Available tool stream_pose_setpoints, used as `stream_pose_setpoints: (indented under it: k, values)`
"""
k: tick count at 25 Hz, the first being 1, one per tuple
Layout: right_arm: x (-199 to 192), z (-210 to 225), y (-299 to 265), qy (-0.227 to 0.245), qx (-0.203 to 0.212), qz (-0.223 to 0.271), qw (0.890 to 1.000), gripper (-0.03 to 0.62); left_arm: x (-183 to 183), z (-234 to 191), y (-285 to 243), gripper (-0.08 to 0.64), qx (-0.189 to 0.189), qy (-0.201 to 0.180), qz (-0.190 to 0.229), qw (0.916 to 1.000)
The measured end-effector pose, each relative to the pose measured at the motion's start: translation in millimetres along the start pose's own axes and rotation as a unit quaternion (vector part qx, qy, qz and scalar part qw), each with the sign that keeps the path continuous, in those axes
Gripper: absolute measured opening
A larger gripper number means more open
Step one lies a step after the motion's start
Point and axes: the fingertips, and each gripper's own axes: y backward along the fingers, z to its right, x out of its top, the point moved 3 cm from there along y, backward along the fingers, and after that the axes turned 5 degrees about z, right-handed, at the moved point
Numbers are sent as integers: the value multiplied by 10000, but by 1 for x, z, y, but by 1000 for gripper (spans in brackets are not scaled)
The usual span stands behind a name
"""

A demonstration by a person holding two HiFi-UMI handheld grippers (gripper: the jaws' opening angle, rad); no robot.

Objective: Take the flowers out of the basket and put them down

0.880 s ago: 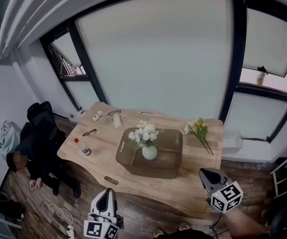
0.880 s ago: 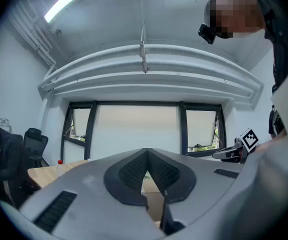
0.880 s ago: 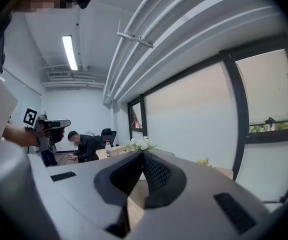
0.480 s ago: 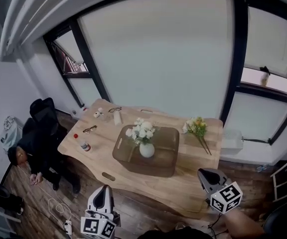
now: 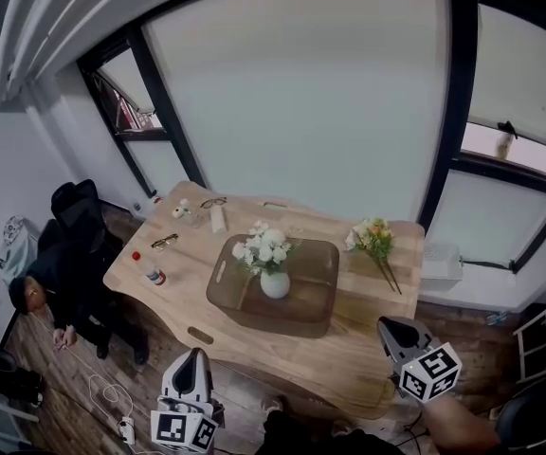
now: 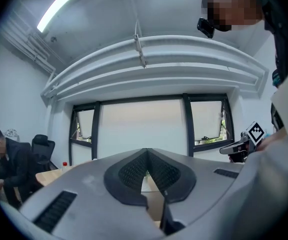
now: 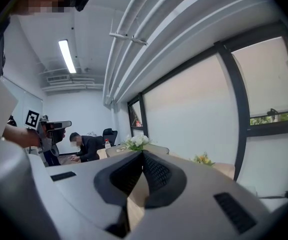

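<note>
White flowers (image 5: 263, 251) stand in a white vase (image 5: 275, 284) inside a brown see-through basket (image 5: 309, 313) in the middle of the wooden table (image 5: 358, 363). A bunch of yellow flowers (image 5: 374, 242) lies on the table to the right of the basket. My left gripper (image 5: 194, 358) hovers short of the table's near edge at bottom left, its jaws shut and empty. My right gripper (image 5: 392, 330) sits over the near right corner, also shut with nothing in it. The right gripper view shows the white flowers (image 7: 136, 141) and the yellow flowers (image 7: 202, 159) beyond the shut jaws.
A seated person (image 5: 60, 282) in dark clothes and an office chair (image 5: 79, 211) are left of the table. A red-capped bottle (image 5: 150, 275), two pairs of glasses (image 5: 166, 243) and small items lie on the table's left part. Large windows (image 5: 301, 102) rise behind it.
The view has drifted, so the table sits slightly further left and higher in the picture. Both grippers keep nearly the same place, jaws unchanged.
</note>
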Motion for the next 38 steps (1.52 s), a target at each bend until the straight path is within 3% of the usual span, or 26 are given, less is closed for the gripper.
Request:
stream_pose_setpoints:
  k: [5, 13, 19, 25, 33, 38]
  values:
    - [-1, -6, -26, -27, -104, 8, 9999, 21, -5, -21, -32, 2, -352, -77, 143, 9992]
    - [19, -26, -95, 50, -481, 162, 9987, 21, -5, -90, -96, 2, -903, -53, 298, 9955]
    - [43, -43, -155, 280, -561, 271, 9977, 21, -22, -151, -132, 2, -771, 125, 181, 9968]
    - [61, -54, -201, 441, -876, 274, 9948, 21, -33, -192, -162, 2, -1147, 251, 216, 9928]
    - [89, -66, -236, 777, -942, 360, 9919, 21, -45, -200, -192, 2, -1551, 544, 254, 9861]
    - [81, -68, -245, 864, -877, 205, 9922, 21, -45, -194, -200, 2, -1633, 609, 330, 9841]
